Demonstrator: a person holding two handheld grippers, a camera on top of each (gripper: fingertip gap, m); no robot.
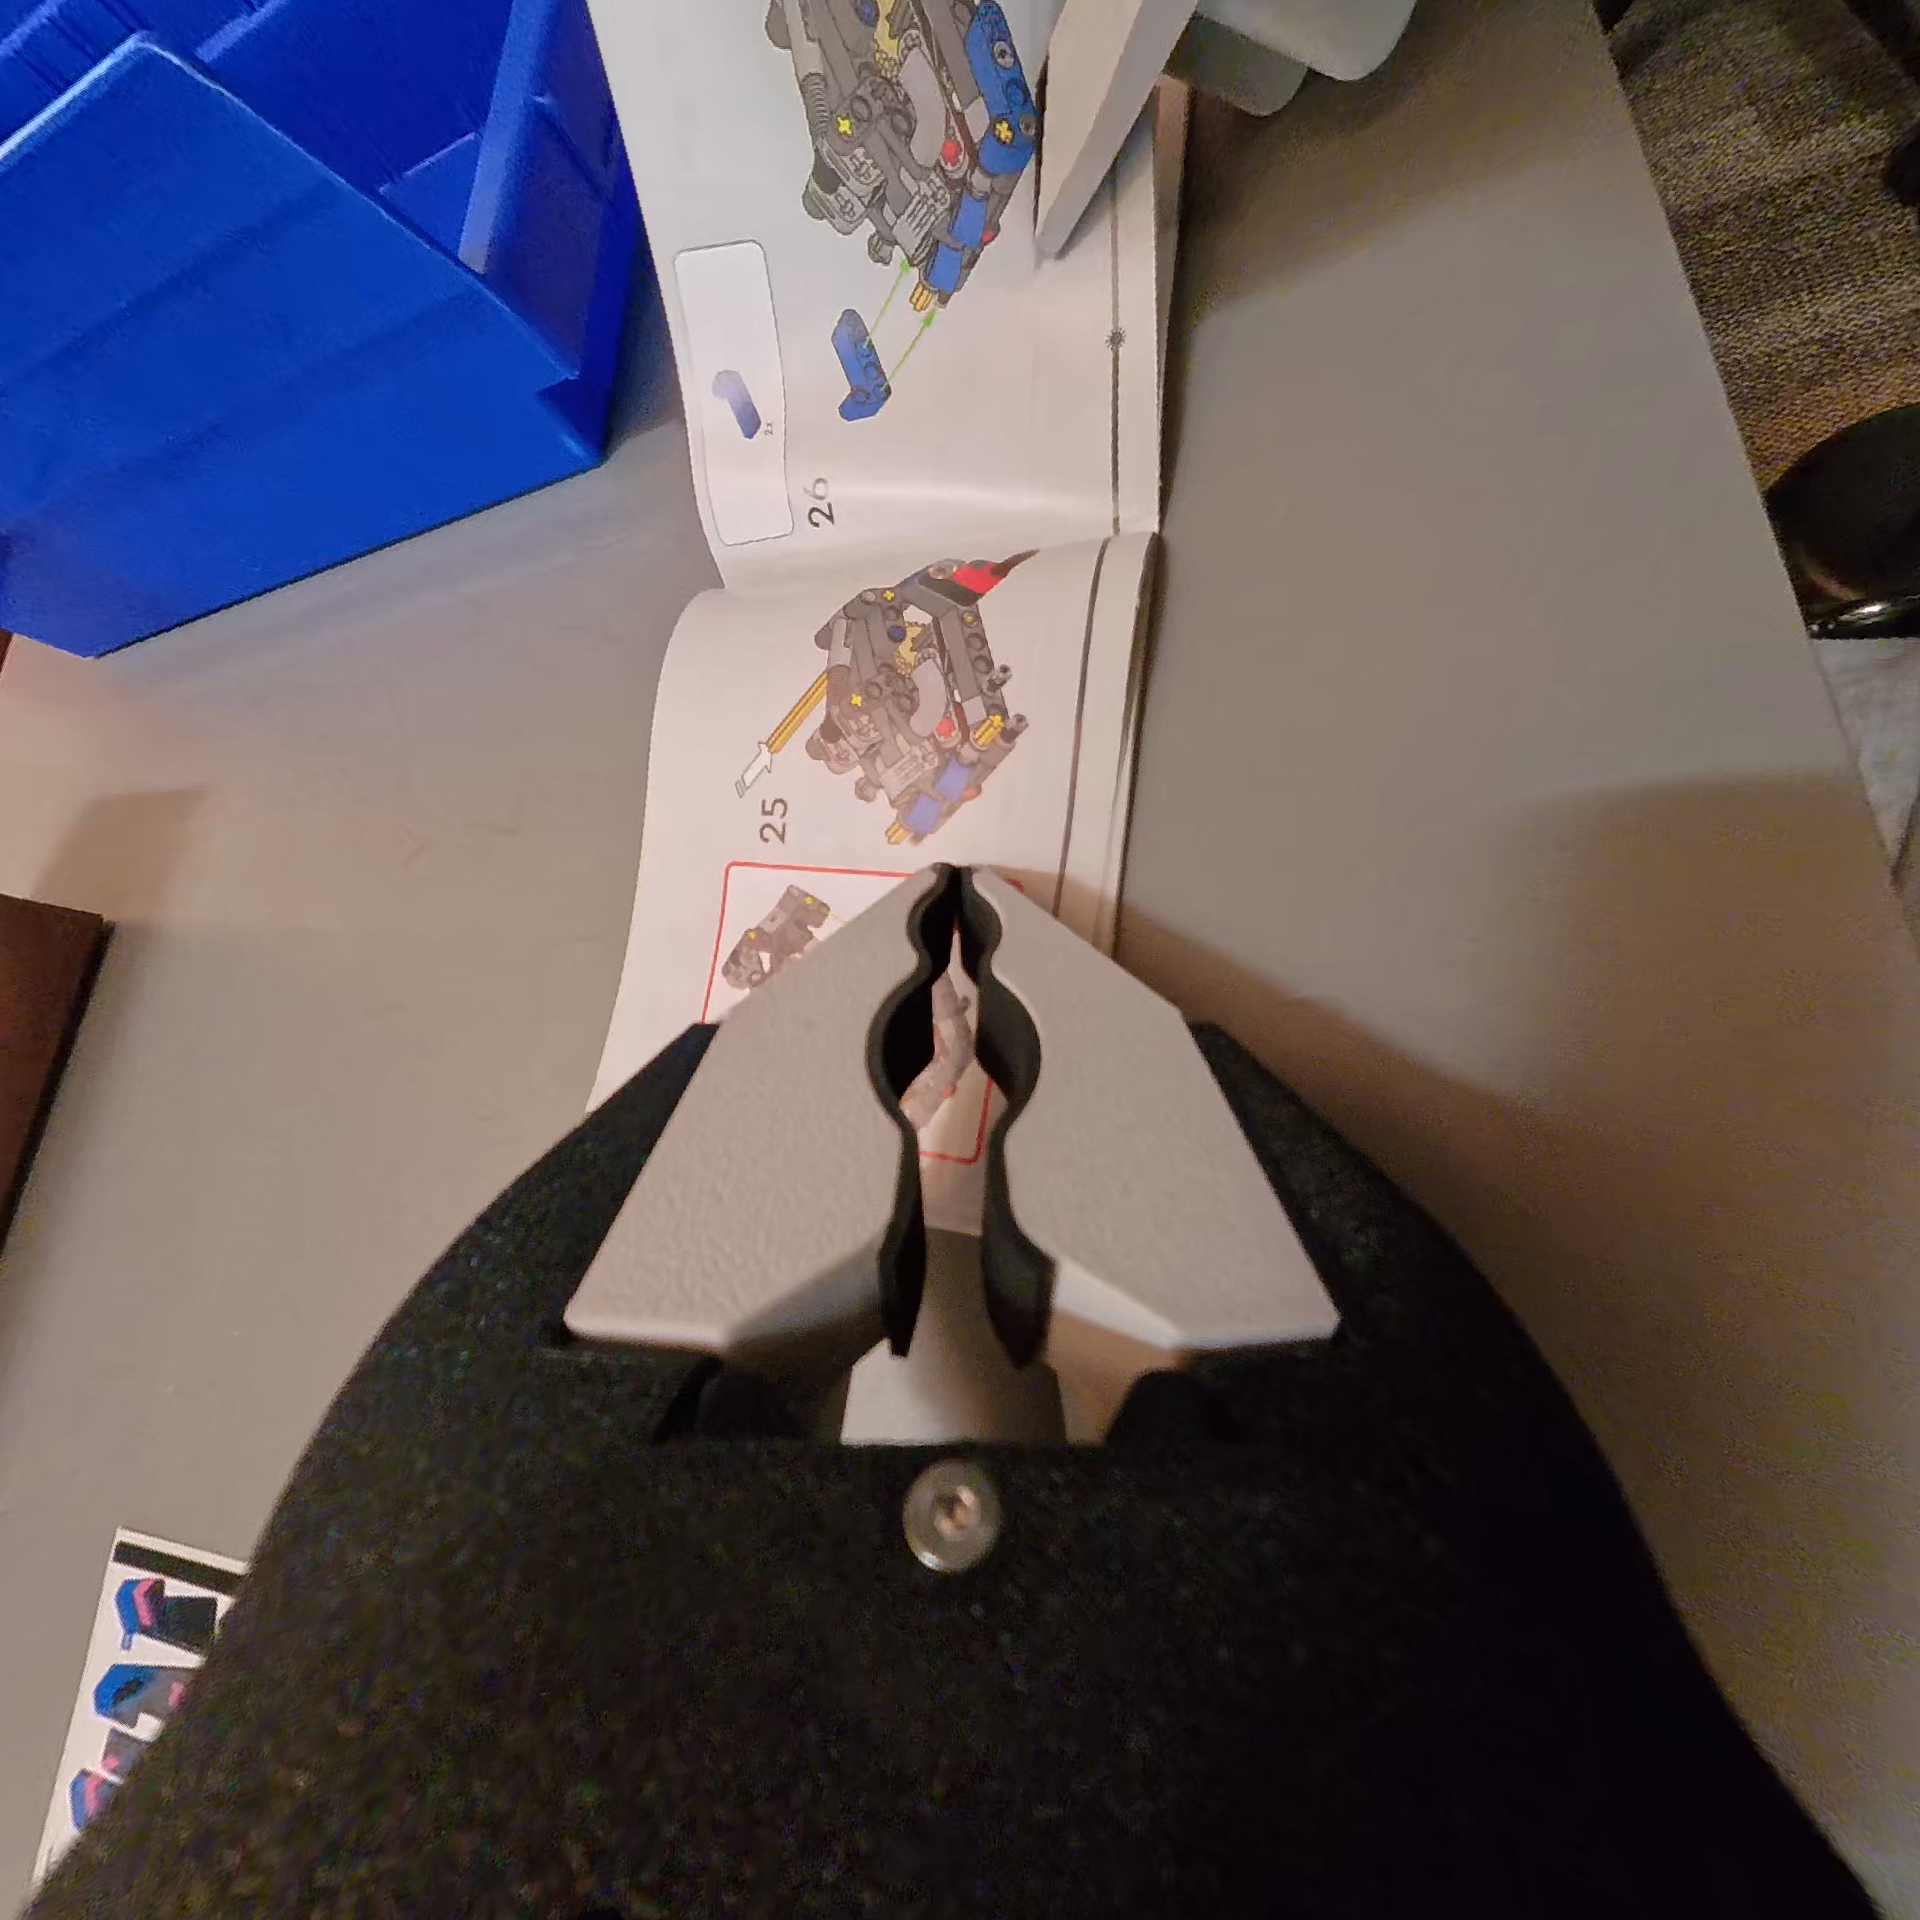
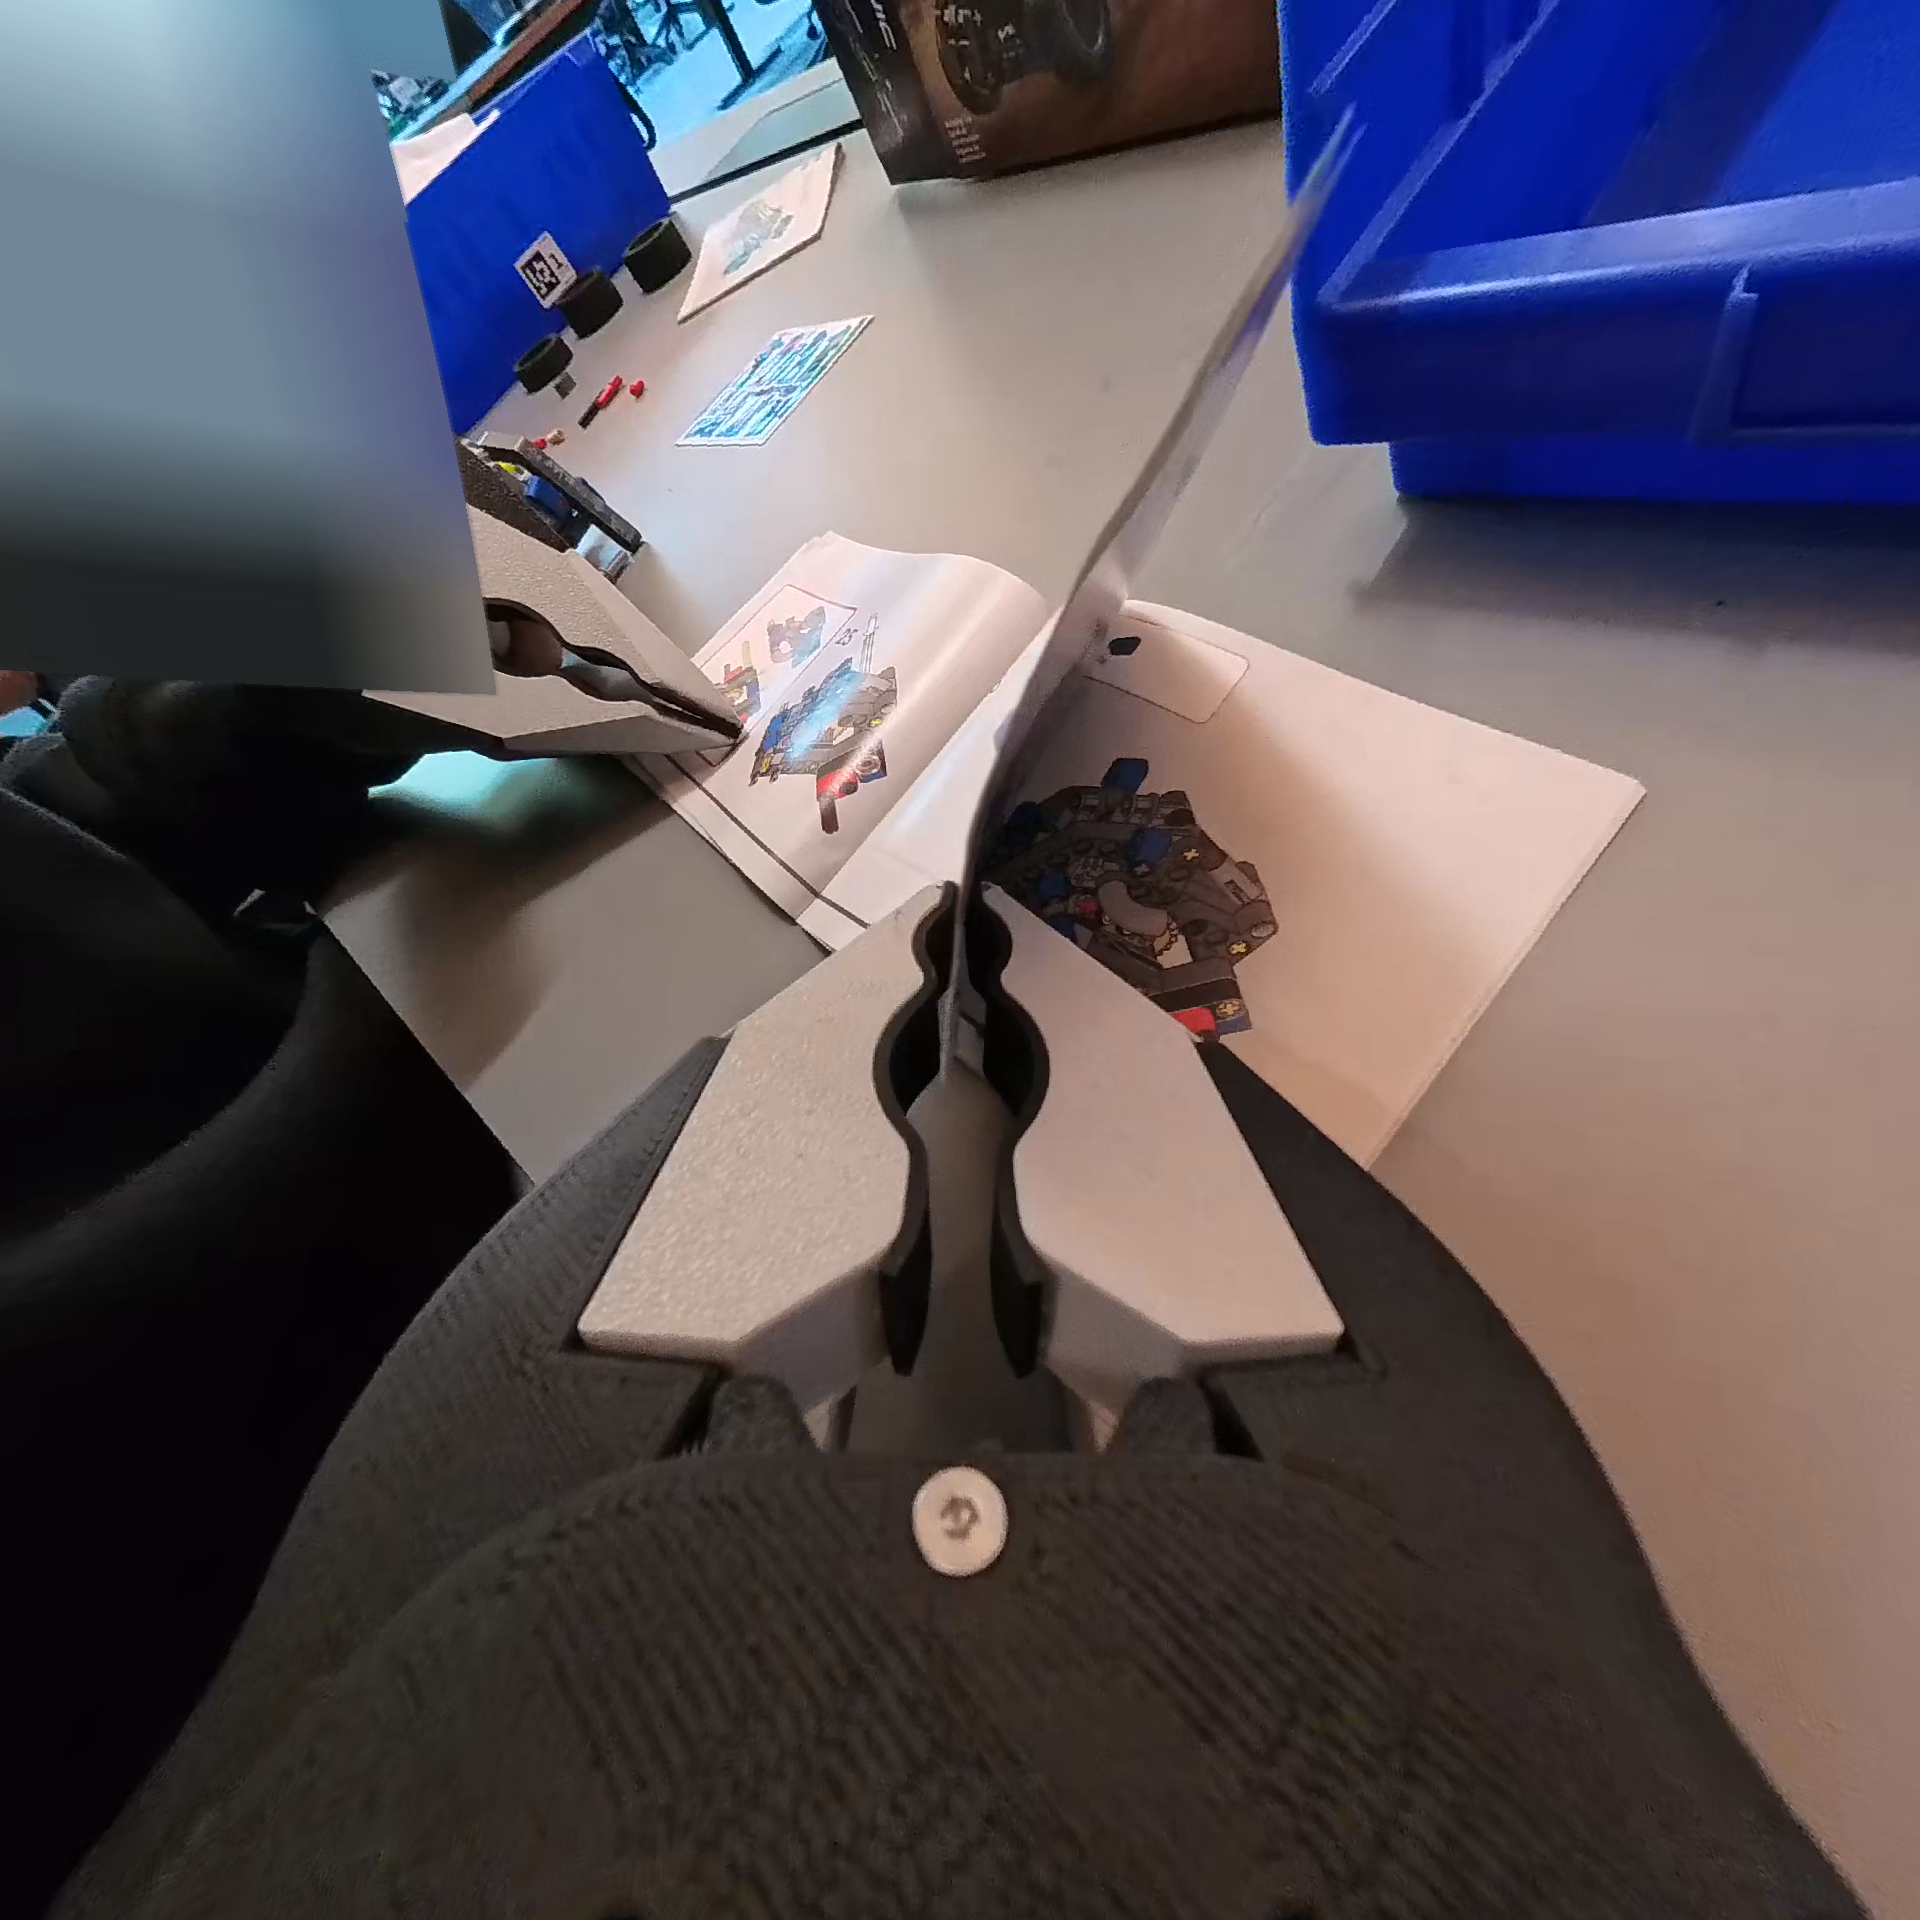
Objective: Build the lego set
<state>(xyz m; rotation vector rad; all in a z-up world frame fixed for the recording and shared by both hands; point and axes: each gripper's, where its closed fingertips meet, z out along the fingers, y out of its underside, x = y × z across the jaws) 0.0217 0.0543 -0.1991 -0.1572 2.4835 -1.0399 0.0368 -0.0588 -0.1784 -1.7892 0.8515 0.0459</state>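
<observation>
Up close, right gripper (image 2: 961,902) pinches one thin glossy page (image 2: 1164,499) of the open booklet (image 2: 1455,821), lifting it edge-on off the grey table (image 2: 1039,343). Left gripper (image 1: 954,875), grey wedge fingers w/ wavy black pads, is pressed together, tips on the left-hand page. Beyond: blue plastic bin (image 2: 1662,312), sticker sheet (image 2: 774,379), black round tyres (image 2: 592,301), cardboard box (image 2: 1018,83).

The left gripper (image 1: 956,883) is held closed, tips together, over an open instruction booklet (image 1: 914,665) laid on a grey table (image 1: 1403,727). A blue bin (image 1: 281,312) is set beside it. What may be a sticker sheet (image 1: 125,1683) is partly hidden.
</observation>
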